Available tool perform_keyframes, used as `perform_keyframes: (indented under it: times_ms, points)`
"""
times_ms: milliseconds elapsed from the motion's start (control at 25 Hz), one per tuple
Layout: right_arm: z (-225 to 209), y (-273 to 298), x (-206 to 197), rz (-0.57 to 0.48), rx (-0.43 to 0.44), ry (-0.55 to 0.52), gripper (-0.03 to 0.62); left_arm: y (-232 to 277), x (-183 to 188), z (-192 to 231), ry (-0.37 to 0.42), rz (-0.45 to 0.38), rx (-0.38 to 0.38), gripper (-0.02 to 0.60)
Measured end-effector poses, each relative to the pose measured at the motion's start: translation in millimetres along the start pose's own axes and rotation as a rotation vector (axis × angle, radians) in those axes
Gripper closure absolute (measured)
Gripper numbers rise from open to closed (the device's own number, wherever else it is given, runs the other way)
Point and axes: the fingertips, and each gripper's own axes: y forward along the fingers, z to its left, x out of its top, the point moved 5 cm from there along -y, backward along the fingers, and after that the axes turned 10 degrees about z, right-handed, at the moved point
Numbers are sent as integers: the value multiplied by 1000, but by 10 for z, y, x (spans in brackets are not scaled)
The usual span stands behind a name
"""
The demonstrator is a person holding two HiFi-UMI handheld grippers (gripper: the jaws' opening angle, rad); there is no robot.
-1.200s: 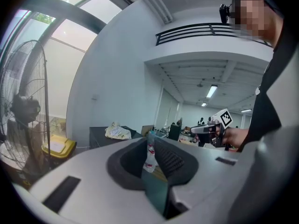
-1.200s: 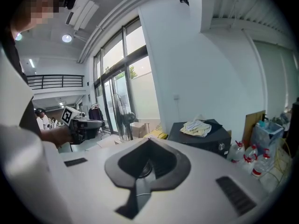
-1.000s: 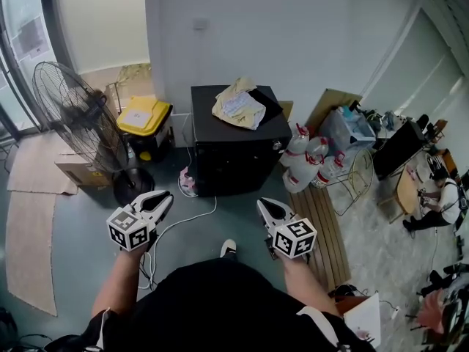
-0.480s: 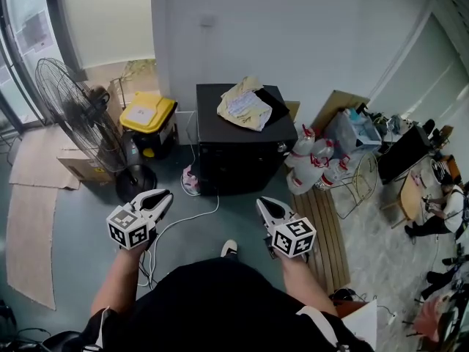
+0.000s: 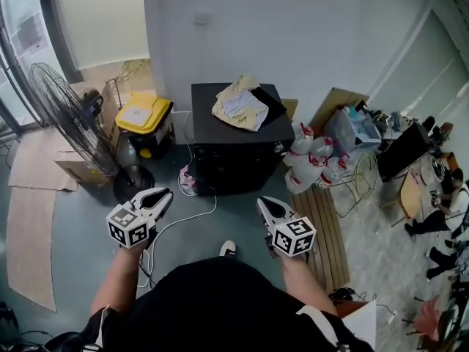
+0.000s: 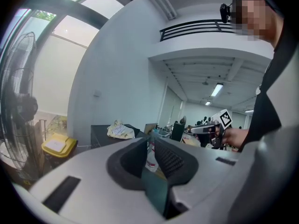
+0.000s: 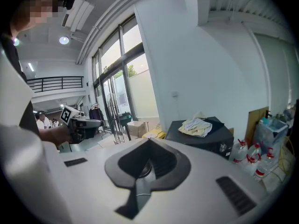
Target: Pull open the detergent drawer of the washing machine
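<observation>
Ahead, black washing machine (image 5: 240, 163), boxy, yellowish cloth (image 5: 240, 105) heaped on top

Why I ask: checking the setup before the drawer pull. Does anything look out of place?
A crumpled cloth lies on top of the black machine, and a white cable snakes over the floor in front of it toward the person's shoe, a possible trip hazard.
</observation>
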Motion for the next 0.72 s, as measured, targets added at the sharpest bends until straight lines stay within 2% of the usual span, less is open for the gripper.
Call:
perform_keyframes:
  times_ms: [720]
  points:
    - [-484, 360, 189, 30, 37, -3, 592, 436, 126, 222, -26, 10, 36, 526]
